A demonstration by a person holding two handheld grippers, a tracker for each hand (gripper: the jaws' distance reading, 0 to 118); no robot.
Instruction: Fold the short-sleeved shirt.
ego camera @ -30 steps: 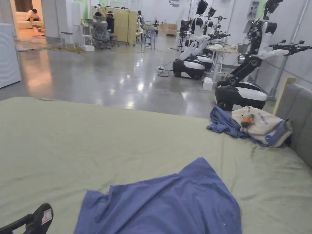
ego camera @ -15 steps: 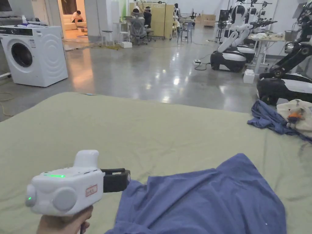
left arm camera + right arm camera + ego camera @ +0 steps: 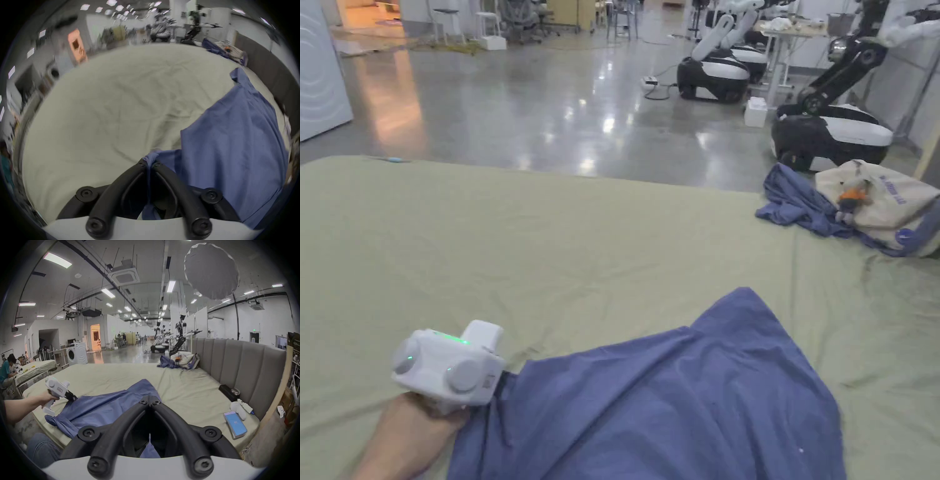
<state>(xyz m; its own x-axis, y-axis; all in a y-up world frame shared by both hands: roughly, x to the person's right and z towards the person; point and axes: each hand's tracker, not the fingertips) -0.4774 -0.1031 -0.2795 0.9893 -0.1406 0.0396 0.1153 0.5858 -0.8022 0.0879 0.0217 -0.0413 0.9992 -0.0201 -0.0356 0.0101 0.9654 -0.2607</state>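
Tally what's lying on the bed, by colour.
Blue: 3 - shirt, crumpled garment, phone
Cream: 1 - bag
Black: 1 - box
White: 1 - device
Total: 6

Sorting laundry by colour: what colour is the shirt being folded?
Plain blue shirt, clearest in the head view.

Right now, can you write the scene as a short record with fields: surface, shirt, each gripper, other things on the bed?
surface: bed with a green sheet
shirt: blue shirt, crumpled, unfolded, at the near edge
left gripper: left gripper shut on a bunched shirt edge
right gripper: right gripper jaws closed, blue cloth between them lower down
other things: second blue cloth beside a beige bag at the far corner; phone
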